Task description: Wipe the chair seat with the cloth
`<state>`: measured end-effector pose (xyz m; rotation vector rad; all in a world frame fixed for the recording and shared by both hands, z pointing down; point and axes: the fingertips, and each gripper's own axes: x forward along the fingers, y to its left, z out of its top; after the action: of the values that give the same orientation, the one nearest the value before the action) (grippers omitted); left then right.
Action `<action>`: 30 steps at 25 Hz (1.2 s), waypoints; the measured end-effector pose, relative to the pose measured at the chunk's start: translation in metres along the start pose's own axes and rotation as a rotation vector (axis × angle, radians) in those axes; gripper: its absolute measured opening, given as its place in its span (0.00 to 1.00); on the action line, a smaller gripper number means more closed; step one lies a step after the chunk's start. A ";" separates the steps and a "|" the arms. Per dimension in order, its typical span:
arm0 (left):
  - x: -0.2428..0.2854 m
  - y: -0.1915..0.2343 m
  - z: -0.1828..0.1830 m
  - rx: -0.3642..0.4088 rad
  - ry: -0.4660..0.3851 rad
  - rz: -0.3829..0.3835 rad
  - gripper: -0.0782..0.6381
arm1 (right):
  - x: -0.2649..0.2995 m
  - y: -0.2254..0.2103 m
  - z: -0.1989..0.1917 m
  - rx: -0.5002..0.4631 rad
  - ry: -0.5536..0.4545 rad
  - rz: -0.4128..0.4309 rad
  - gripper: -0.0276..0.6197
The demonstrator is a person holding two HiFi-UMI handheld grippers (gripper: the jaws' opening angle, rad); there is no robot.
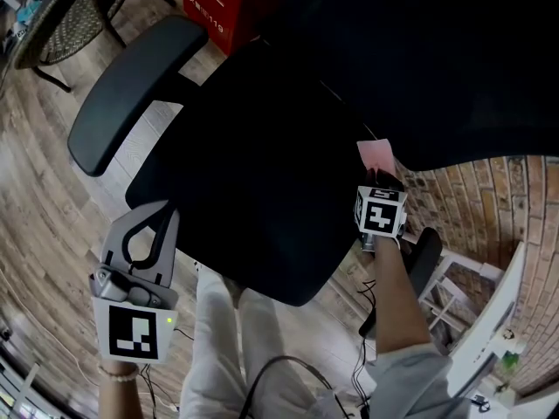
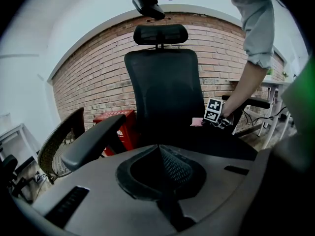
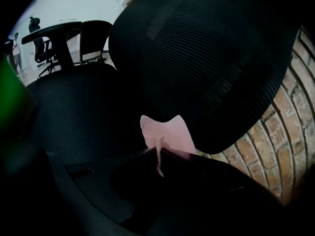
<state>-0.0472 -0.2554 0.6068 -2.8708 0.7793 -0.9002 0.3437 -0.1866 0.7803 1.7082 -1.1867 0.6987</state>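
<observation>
Since the seat serves as reference, all entries run from it, largest first. Item 1: chair seat (image 1: 253,199), black mesh, broad, most of it bare. Item 2: backrest (image 2: 167,90), black mesh, upright at the seat's rear edge, headrest above. Item 3: armrest (image 1: 131,90), dark padded bar, flanking the seat on the person's left. Item 4: red box (image 1: 218,3), on the floor beyond the seat's rear left corner, apart from the task. Item 5: left gripper (image 2: 160,154), held low off the seat's front left corner and aimed across the seat at the backrest; jaws closed tip to tip with nothing between them, judged parked clear so the working side has room. Item 6: right gripper (image 3: 157,154), at the seat's rear right, close under the backrest; forearm (image 1: 393,295) reaches in from the seat's right side, extended forward and downward, grey sleeve at the elbow. Item 7: cloth (image 3: 167,134), pink, small, pinched by one edge in the right gripper's closed jaws, the free flap standing forward toward the backrest; it appears to rest at the seat's back edge, a likely start point for strokes drawn frontward. Contact pressure not determinable.
</observation>
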 end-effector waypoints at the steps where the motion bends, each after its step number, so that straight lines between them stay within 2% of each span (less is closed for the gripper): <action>1: 0.001 0.000 0.000 0.003 -0.001 -0.002 0.13 | 0.000 0.000 0.000 0.006 0.004 0.003 0.12; 8: 0.001 0.004 0.010 -0.001 -0.012 0.002 0.13 | -0.020 0.037 -0.021 0.074 0.020 0.036 0.12; 15: -0.003 0.006 0.031 -0.006 -0.037 0.003 0.13 | -0.084 0.112 -0.068 0.134 0.034 0.129 0.12; 20: 0.000 0.005 0.037 0.004 -0.051 -0.010 0.13 | -0.129 0.162 -0.103 0.104 0.057 0.212 0.12; 24: 0.002 0.001 0.037 0.012 -0.044 -0.029 0.13 | -0.161 0.197 -0.131 0.034 0.073 0.293 0.12; 30: 0.007 -0.010 0.042 0.012 -0.056 -0.052 0.13 | -0.197 0.230 -0.165 -0.017 0.121 0.382 0.12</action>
<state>-0.0152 -0.2552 0.5772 -2.9048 0.6950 -0.8219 0.0643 0.0159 0.7692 1.4157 -1.4437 1.0033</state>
